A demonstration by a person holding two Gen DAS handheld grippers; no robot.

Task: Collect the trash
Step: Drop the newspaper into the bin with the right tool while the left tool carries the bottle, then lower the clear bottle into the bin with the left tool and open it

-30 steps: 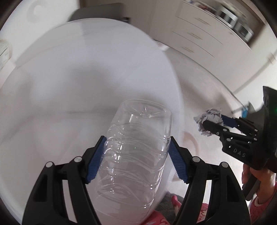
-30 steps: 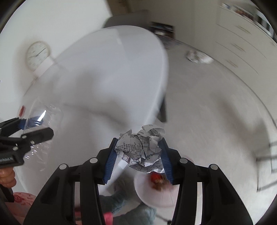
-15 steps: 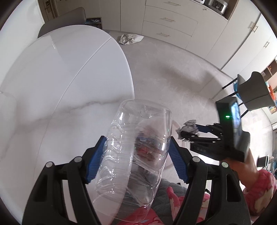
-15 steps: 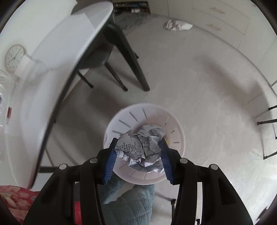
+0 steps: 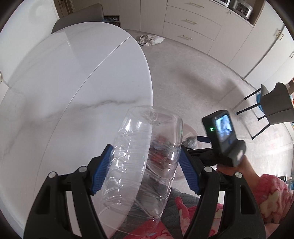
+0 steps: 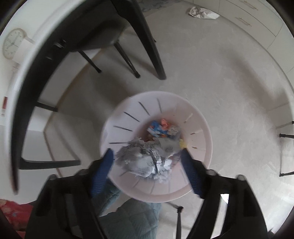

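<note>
My left gripper [image 5: 145, 171] is shut on a clear, empty plastic bottle [image 5: 145, 156] and holds it at the right edge of the white marble table [image 5: 73, 95]. My right gripper [image 6: 147, 167] is directly above a pale pink waste bin [image 6: 200, 139] on the floor. Its jaws stand wider than the crumpled printed paper ball [image 6: 147, 158], which sits blurred between them over the bin's mouth. The bin holds colourful wrappers [image 6: 161, 128]. In the left wrist view the right gripper's camera body [image 5: 222, 136] is just right of the bottle.
A dark chair and table legs [image 6: 150, 47] stand left of the bin. Another crumpled paper [image 5: 149, 39] lies on the floor by the white drawers [image 5: 191, 23]; it also shows in the right wrist view [image 6: 202, 12]. A grey chair [image 5: 275, 104] stands at right.
My right gripper swung off the table, came down over the bin, and its jaws have spread away from the paper ball. My left gripper kept hold of the bottle.
</note>
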